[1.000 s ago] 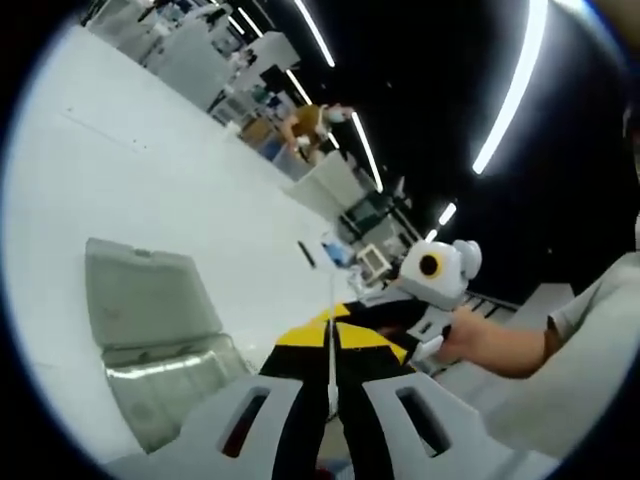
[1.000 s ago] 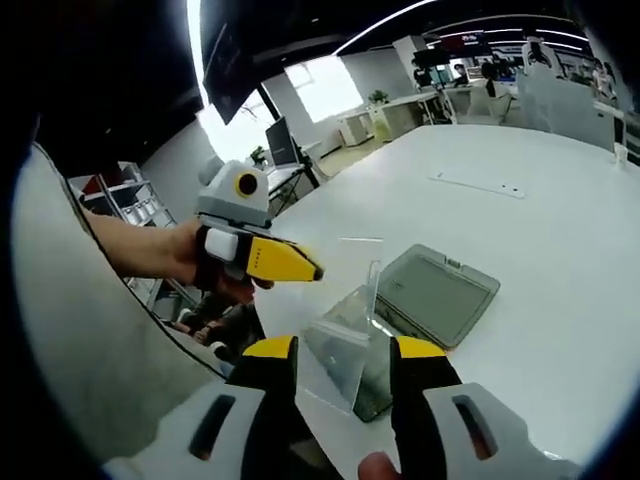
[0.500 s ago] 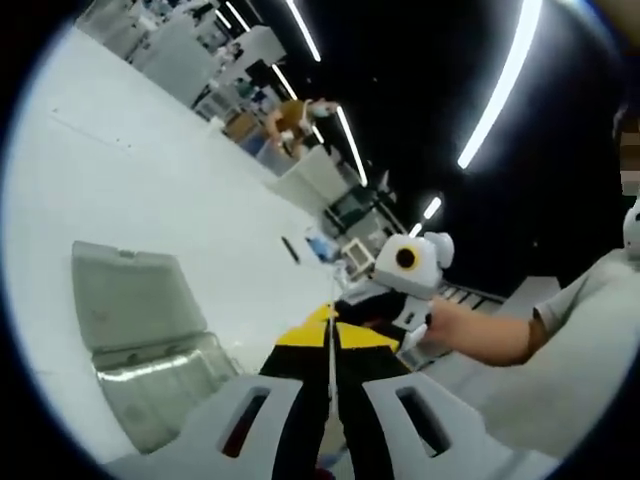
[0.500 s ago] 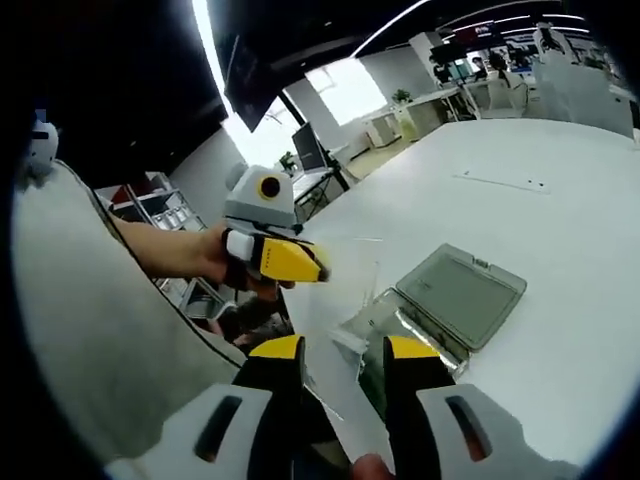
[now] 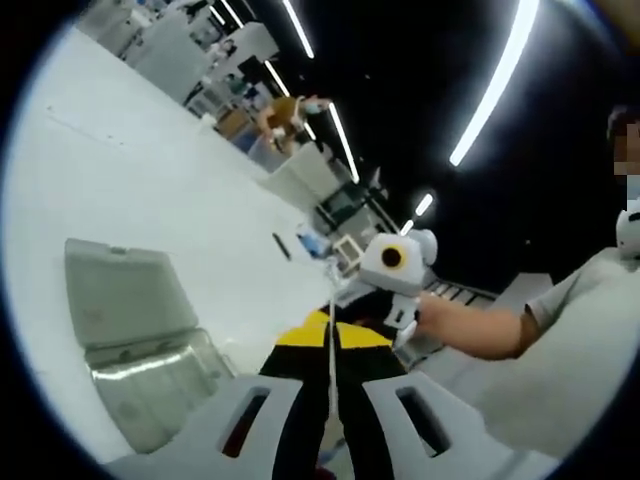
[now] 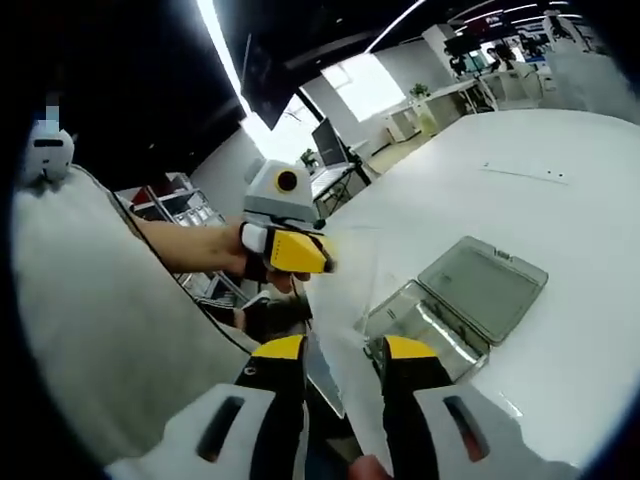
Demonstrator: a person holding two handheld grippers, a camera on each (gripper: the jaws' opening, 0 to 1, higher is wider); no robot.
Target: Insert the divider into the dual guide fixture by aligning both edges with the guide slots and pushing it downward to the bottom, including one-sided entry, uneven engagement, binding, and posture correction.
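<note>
My left gripper point(image 5: 330, 345) has its yellow-tipped jaws pressed together on the thin clear divider point(image 5: 331, 310), seen edge-on as a pale line rising from between them. Seen from my right gripper view, the same left gripper point(image 6: 300, 255) holds the divider point(image 6: 352, 262) as a faint clear sheet up in the air, above and left of the fixture. My right gripper point(image 6: 340, 350) has jaws a little apart; a clear sheet edge runs between them, but I cannot tell whether they grip it. The fixture point(image 6: 455, 305) is a clear hinged box lying open on the white worktop point(image 6: 570, 210), lid flat beside the tray; in the left gripper view it point(image 5: 140, 340) sits left of my jaws. My own sleeve point(image 6: 110, 330) blocks the left side. Beyond the worktop: desks, monitors, ceiling light strips point(image 5: 495, 85).
</note>
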